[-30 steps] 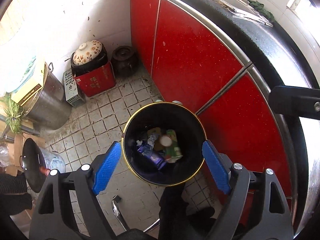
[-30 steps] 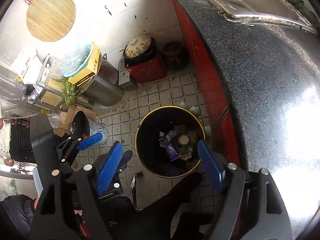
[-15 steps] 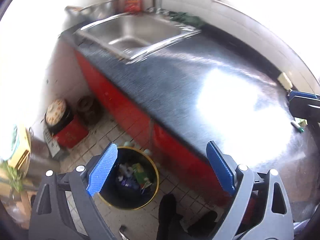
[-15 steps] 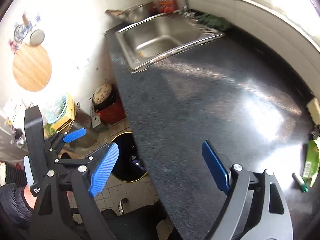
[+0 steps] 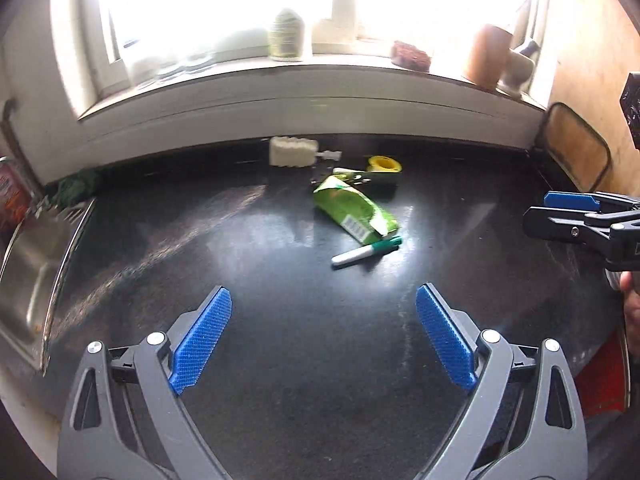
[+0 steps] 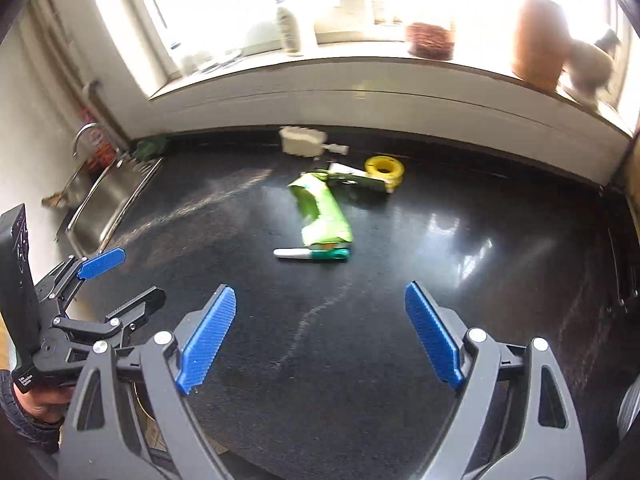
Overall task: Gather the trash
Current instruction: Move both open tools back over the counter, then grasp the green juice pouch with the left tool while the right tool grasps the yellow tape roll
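A crumpled green carton [image 5: 354, 210] [image 6: 322, 214] lies on the black countertop [image 5: 240, 264] [image 6: 460, 264], with a green-capped white marker [image 5: 366, 252] [image 6: 312, 254] just in front of it. Behind them sit a yellow tape roll [image 5: 384, 165] [image 6: 384, 168], a flat green-white wrapper [image 5: 354, 176] [image 6: 352, 178] and a white sponge brush [image 5: 294, 151] [image 6: 302, 142]. My left gripper [image 5: 322, 340] is open and empty, above the counter short of the marker. My right gripper [image 6: 320, 336] is open and empty too. Each gripper also shows at the edge of the other's view: left gripper [image 6: 120, 280], right gripper [image 5: 556, 210].
A steel sink [image 5: 28, 272] [image 6: 100, 208] is set in the counter at the left. The window sill [image 5: 320, 68] carries a bottle [image 6: 289, 28], a brown pot [image 5: 486, 56] and a scrubber [image 6: 430, 40]. A dark tray [image 5: 576, 152] leans at the far right.
Both grippers have swung up from the trash bin on the floor to face the countertop and window. Both stay open and empty.
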